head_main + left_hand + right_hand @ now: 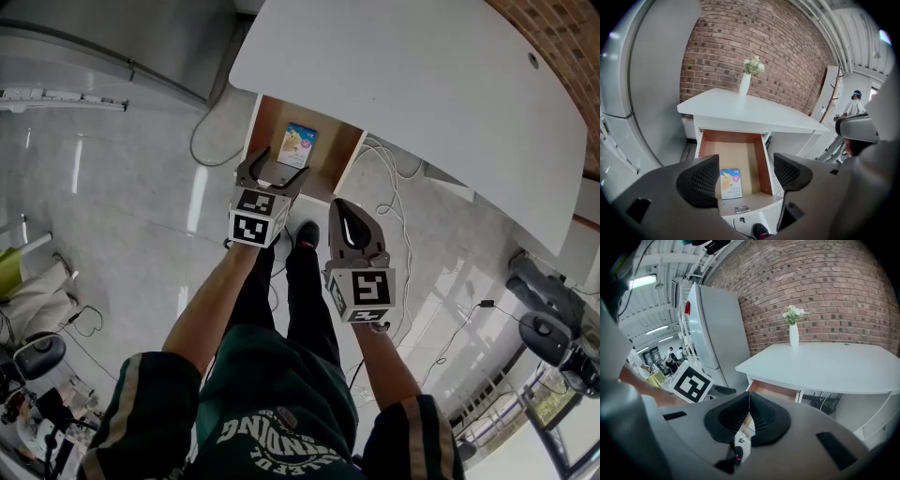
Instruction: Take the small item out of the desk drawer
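One small packet lies flat toward the front edge of the open drawer. The left gripper hovers above it, fingers spread and empty; it should drop straight down and straddle the packet's long edges. The right gripper waits beside it, fingers pressed together on nothing. The white desk stands on a glossy grey floor against a brick wall.

place: open-plan office workspace | cues: white desk, brick wall, ceiling strip lights
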A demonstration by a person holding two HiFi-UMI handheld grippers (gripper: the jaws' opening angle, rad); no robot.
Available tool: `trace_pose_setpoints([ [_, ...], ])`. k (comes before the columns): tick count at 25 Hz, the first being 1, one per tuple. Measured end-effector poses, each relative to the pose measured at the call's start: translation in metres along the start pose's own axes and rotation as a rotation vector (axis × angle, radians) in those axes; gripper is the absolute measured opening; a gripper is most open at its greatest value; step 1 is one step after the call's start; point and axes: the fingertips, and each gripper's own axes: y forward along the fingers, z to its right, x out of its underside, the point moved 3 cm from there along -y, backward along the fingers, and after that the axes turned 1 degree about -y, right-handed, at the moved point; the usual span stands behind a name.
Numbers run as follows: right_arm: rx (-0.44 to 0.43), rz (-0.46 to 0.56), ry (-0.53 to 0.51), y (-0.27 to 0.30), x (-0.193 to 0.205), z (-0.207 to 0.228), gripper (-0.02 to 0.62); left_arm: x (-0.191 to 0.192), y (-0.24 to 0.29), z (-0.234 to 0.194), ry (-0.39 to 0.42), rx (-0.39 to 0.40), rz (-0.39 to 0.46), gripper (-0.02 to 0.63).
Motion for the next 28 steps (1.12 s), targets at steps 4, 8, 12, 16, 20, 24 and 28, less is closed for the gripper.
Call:
trace_pose_setpoints([
  [4, 0.012, -0.015, 0.014, 0.005, 0.01, 0.004, 0.025, 0.011, 0.021, -0.007, -0.005, -0.015, -0.025, 0.365],
  [8, 0.024, -0.031, 0.014, 0.01, 0.019, 0.009, 0.025, 0.02, 0.039, -0.016, -0.022, -0.041, -0.049, 0.37],
  [12, 0.03, -0.039, 0.038, 0.016, 0.026, 0.008, 0.025, 0.032, 0.055, -0.024, -0.036, -0.064, -0.086, 0.37],
  [16, 0.053, -0.051, 0.064, 0.024, 0.036, 0.012, 0.025, 0.042, 0.074, -0.028, -0.015, -0.09, -0.133, 0.371],
  [20, 0.076, -0.069, 0.099, 0.031, 0.045, 0.018, 0.025, 0.049, 0.091, -0.029, -0.007, -0.105, -0.177, 0.385],
  [24, 0.092, -0.091, 0.132, 0.039, 0.056, 0.024, 0.025, 0.061, 0.116, -0.034, -0.009, -0.123, -0.222, 0.394],
  [28, 0.109, -0.11, 0.139, 0.04, 0.064, 0.027, 0.025, 0.075, 0.136, -0.039, -0.016, -0.144, -0.26, 0.407],
])
